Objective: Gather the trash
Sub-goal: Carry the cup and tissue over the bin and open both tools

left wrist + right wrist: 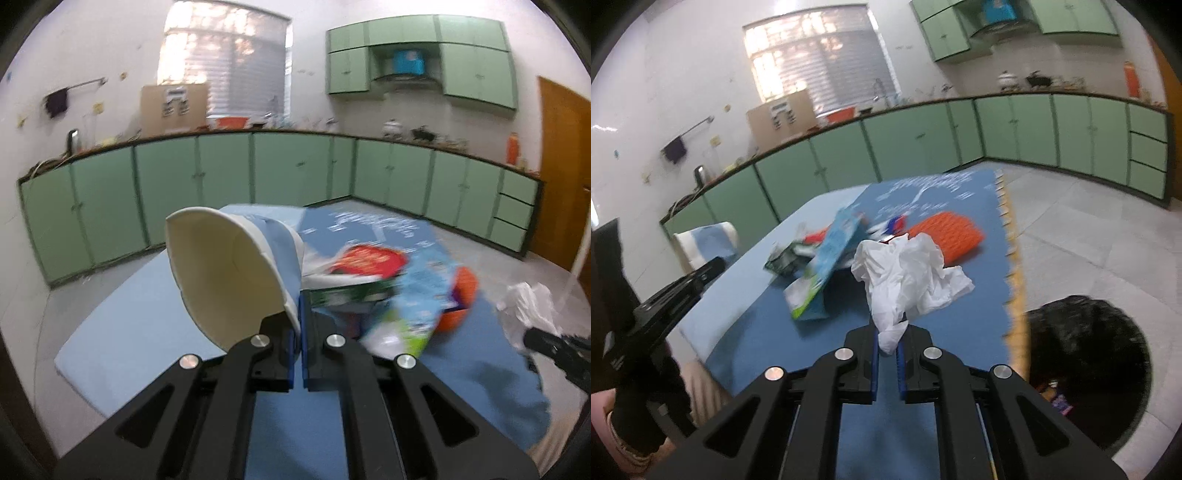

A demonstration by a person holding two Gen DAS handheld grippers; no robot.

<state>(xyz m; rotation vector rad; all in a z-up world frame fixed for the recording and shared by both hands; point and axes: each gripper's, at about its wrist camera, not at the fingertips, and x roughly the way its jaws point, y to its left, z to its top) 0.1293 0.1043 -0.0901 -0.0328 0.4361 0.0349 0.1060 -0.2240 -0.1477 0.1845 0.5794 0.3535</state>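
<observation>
While the left gripper (pixel 299 325) is pinching a white-and-blue paper cup (pixel 229 273), the right gripper (pixel 888 343) is clamping crumpled white tissue (pixel 908 277).

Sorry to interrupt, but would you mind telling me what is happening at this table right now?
A person is clearing trash with two handheld grippers. The left gripper is shut on the rim of a paper cup, and the right gripper is shut on a crumpled white tissue. More wrappers lie on the blue table, and a black-lined bin stands beside it.
</observation>
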